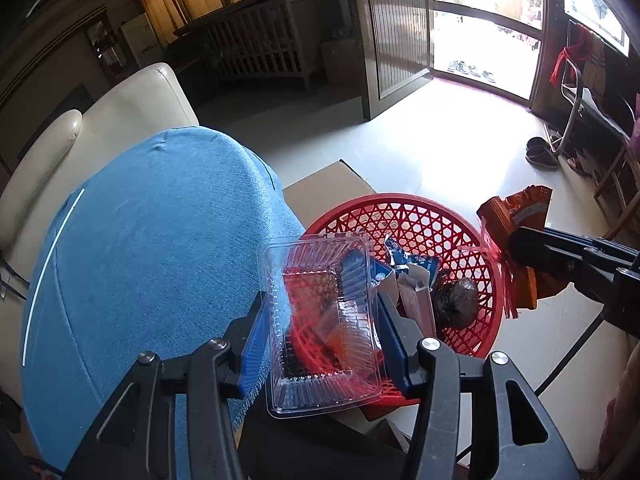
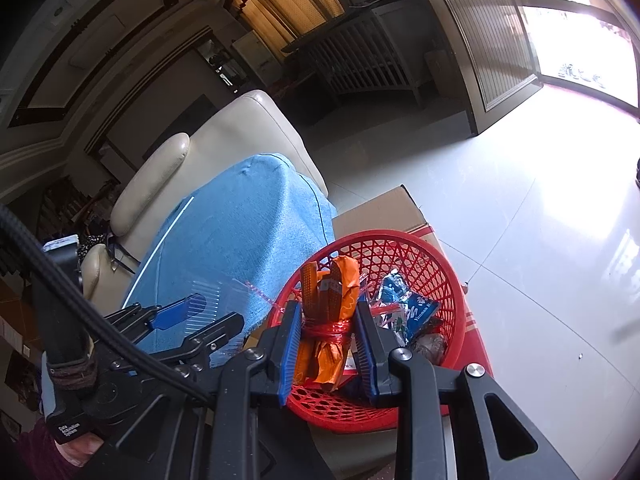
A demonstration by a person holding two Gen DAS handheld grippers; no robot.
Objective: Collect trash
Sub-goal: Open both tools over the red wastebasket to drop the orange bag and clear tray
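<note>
A clear plastic clamshell tray (image 1: 322,328), ribbed along its edges and empty, sits between the blue pads of the left claw (image 1: 322,338), which is partly open and closed onto the tray's two long sides. The tray hangs over the near left rim of the red lattice basket (image 1: 464,216). The right claw (image 2: 326,338) is nearly shut on one orange wrapper bundle (image 2: 332,312), twisted and tied round its middle with red plastic string; it hangs just above the basket's near edge, and in the left wrist view it sits at the basket's right rim.

Inside the one basket lie a blue-and-white printed packet (image 2: 416,310), a small pale carton (image 1: 416,292) and a dark crumpled foil ball (image 1: 456,300), one of each that can be counted; some clear film near the packet is too tangled to count.

The basket rests on a cardboard box (image 2: 384,210) standing on the pale tiled floor (image 2: 520,220). Just left of it is a blue cloth (image 1: 160,240) draped over a cream leather armchair (image 1: 132,108). Far behind stand a white slatted crib (image 1: 260,48) and an open doorway, with slippers (image 1: 540,152) on the floor at the far right.
</note>
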